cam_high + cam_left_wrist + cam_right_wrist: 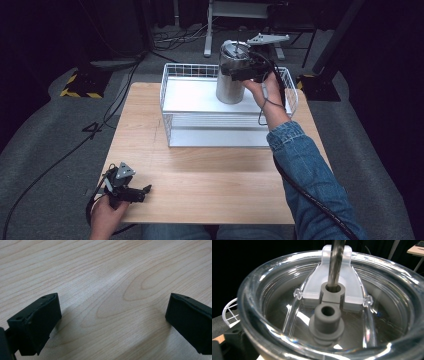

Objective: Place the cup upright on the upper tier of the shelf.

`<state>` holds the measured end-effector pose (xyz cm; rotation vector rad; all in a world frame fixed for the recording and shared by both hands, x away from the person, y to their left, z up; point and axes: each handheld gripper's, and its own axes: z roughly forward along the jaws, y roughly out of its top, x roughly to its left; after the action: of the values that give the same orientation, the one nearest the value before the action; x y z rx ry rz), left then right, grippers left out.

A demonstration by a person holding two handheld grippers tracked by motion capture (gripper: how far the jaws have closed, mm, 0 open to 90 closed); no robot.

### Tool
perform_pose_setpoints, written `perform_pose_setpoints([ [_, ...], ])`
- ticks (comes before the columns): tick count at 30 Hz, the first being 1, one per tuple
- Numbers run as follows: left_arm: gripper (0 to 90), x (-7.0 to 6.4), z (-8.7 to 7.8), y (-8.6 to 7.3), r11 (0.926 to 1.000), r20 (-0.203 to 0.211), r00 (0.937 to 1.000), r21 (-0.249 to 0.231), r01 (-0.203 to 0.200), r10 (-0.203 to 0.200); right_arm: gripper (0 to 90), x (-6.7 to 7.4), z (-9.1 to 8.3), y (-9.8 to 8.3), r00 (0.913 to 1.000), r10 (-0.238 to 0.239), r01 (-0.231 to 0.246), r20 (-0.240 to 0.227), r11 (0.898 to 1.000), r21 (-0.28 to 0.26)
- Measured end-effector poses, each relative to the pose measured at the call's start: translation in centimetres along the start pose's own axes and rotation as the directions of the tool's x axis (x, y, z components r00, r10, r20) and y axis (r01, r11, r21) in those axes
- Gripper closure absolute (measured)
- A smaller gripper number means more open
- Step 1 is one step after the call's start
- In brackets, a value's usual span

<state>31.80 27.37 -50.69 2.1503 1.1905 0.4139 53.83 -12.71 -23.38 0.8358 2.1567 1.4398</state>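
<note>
A steel tumbler (230, 86) is upright in the far right part of a white wire basket (200, 136). I cannot tell whether its base touches the basket floor. My right gripper (241, 70) is shut on the tumbler's upper part from the right. In the right gripper view the clear lid (287, 302) is very close, with a grey stopper (327, 320) and a metal straw (336, 262) through it. My left gripper (144, 192) rests low at the table's near left corner, open, with bare wood between its jaws (112, 322).
The wooden table (210, 185) carries the basket at its far middle. Cables run over the grey floor at the left, near a yellow-and-black striped base (80, 85). A white frame leg (207, 30) stands behind the table.
</note>
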Motion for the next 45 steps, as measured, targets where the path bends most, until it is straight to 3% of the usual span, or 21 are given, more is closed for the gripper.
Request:
perform_pose_setpoints([
  [9, 0.6, 0.0, 0.0, 0.0, 1.0, -0.001, 1.0, 0.0, 0.0, 0.0, 0.0, -0.2, -0.1, 0.0, 0.9998, 0.014, -0.014, -0.017, 1.0, 0.004],
  [17, 0.6, 0.0, 0.0, 0.0, 1.0, -0.002, 1.0, 0.0, -0.001, 0.001, 0.0, -0.2, -1.3, 0.1, 0.9998, 0.011, -0.011, -0.018, 1.0, -0.004],
  [20, 0.6, 0.0, 0.0, 0.0, 1.0, -0.005, 1.0, 0.0, -0.001, 0.001, 0.0, -0.2, -2.0, 0.2, 0.9996, 0.023, -0.024, -0.014, 1.0, -0.009],
  [34, 0.6, 0.1, 0.0, 0.1, 1.0, -0.007, 1.0, 0.0, -0.004, 0.004, 0.0, -0.1, -6.4, -0.3, 0.9999, -0.006, 0.006, -0.015, 1.0, -0.019],
  [45, 0.6, 0.1, 0.0, 0.1, 1.0, -0.007, 1.0, 0.001, -0.004, 0.004, 0.0, 0.2, -10.4, -2.2, 0.9997, -0.015, 0.015, -0.02, 1.0, -0.015],
])
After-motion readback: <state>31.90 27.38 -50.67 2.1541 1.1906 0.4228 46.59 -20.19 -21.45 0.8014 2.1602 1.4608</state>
